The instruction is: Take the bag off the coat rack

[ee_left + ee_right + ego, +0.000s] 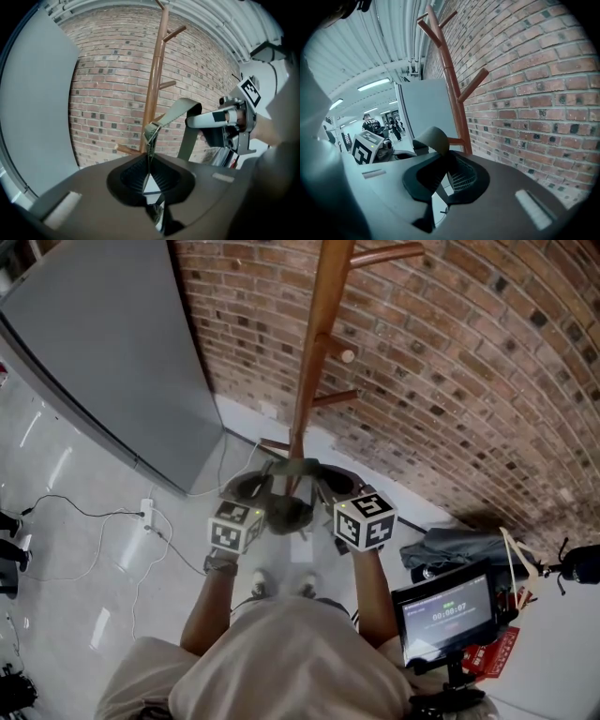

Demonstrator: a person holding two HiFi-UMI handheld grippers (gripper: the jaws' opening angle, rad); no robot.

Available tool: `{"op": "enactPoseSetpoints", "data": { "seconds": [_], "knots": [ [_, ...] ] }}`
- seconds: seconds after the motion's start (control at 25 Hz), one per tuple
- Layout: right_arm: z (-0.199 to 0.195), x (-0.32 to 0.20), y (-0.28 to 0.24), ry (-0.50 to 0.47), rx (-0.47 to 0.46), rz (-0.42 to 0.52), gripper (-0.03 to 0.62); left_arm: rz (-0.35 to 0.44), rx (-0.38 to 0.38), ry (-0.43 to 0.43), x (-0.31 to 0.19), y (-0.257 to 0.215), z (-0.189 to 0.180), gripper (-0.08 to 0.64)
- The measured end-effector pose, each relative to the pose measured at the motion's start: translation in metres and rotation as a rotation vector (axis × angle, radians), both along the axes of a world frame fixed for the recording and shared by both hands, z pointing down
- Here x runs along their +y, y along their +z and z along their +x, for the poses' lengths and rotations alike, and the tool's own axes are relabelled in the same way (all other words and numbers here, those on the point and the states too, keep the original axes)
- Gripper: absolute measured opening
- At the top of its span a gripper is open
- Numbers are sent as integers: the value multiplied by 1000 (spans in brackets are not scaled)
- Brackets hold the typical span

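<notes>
The left gripper (149, 183) is clenched on the strap (151, 133) of the bag, and the thin webbing with its buckle rises straight out from between the closed jaws. From there the strap runs up and to the right to the right gripper (200, 121), which is also grasping it. In the right gripper view a folded loop of the strap (432, 137) dips down between that gripper's own jaws. The head view shows the two grippers held side by side, with the strap (292, 466) stretched from one to the other and the dark olive bag (286, 512) hanging between them. The coat rack (314, 343) stands just beyond both grippers, its wooden pole rising in front of the brick wall (469, 362). A grey panel (103, 343) stands off to the left of the left gripper, and a small screen (448, 610) sits to the right of the right gripper.
</notes>
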State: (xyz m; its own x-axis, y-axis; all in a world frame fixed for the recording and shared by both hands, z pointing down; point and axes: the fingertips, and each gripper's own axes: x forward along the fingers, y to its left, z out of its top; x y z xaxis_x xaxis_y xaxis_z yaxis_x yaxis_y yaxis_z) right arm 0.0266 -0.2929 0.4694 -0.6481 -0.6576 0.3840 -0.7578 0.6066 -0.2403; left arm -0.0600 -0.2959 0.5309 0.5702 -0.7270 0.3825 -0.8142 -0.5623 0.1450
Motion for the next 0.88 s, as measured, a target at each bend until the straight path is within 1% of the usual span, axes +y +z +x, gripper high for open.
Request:
{"op": "enactPoseSetpoints", "data": {
  "seconds": [0.28, 0.4, 0.48, 0.56, 0.64, 0.88],
  "knots": [
    [8, 17, -34, 3, -30, 68, 8, 62, -6, 25, 18, -37, -1, 15],
    [10, 26, -55, -13, -47, 110, 8, 96, 9, 35, 25, -58, 0, 15],
    [9, 33, -72, -32, -85, 126, 8, 120, 23, 37, 30, -74, 0, 15],
    [10, 39, -91, -47, -156, 133, 8, 150, 34, 43, 34, -91, 2, 15],
    [12, 44, -110, -56, -200, 157, 8, 188, 44, 52, 39, -109, 4, 16],
    [19, 59, -150, -82, -225, 243, 8, 297, 61, 55, 49, -155, 7, 17]
  ]
}}
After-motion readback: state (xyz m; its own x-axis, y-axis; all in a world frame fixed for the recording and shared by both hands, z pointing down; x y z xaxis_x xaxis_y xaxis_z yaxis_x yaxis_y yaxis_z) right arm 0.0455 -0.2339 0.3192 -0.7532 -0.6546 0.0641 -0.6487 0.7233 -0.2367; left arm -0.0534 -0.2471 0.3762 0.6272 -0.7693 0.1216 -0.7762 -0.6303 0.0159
